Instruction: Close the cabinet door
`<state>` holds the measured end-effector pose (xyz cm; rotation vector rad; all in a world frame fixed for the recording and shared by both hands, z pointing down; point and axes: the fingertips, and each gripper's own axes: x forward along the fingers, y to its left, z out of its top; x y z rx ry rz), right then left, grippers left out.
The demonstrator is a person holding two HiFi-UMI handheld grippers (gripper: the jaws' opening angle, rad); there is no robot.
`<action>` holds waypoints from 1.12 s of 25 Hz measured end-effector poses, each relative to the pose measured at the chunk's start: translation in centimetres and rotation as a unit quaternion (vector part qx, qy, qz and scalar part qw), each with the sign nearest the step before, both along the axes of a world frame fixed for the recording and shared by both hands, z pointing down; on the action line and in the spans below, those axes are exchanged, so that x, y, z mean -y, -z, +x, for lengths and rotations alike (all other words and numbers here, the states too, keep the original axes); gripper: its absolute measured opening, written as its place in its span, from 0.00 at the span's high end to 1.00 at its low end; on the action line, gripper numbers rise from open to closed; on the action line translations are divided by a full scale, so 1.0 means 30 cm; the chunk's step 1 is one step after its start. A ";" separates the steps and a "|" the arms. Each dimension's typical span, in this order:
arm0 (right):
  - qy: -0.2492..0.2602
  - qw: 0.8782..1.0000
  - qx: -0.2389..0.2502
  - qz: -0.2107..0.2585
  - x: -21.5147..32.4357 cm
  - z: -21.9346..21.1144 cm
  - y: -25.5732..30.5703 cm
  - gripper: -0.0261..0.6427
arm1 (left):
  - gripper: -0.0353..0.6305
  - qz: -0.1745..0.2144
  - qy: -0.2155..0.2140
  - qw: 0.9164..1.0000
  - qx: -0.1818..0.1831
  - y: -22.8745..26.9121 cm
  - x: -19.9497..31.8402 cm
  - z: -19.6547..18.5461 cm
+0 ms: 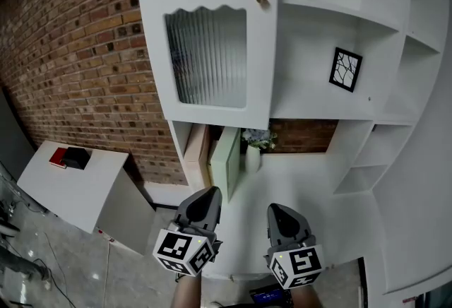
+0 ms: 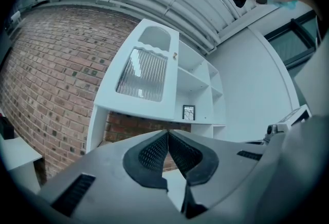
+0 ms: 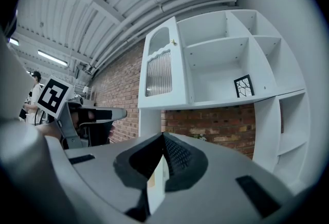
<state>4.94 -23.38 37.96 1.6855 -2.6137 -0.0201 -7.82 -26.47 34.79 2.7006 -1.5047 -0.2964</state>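
Against the brick wall [image 1: 70, 52], may skid off the open cabinet door [image 1: 227, 155] edge into the vase [image 1: 252, 158], pushing with left gripper [image 1: 210, 193] and right gripper [image 1: 275, 210] jaws pressed together.

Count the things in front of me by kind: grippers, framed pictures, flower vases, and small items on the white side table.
Grippers: 2, the left gripper and the right gripper
Pictures: 1, the framed picture
Vases: 1, the vase with flowers
Items on the side table: 2, the red item and the black item
Total: 6
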 end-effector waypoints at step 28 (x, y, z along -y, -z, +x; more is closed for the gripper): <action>0.013 1.000 0.001 -0.013 0.018 0.041 -0.025 0.96 | 0.92 -0.012 0.017 1.000 -0.001 -0.026 0.018 0.021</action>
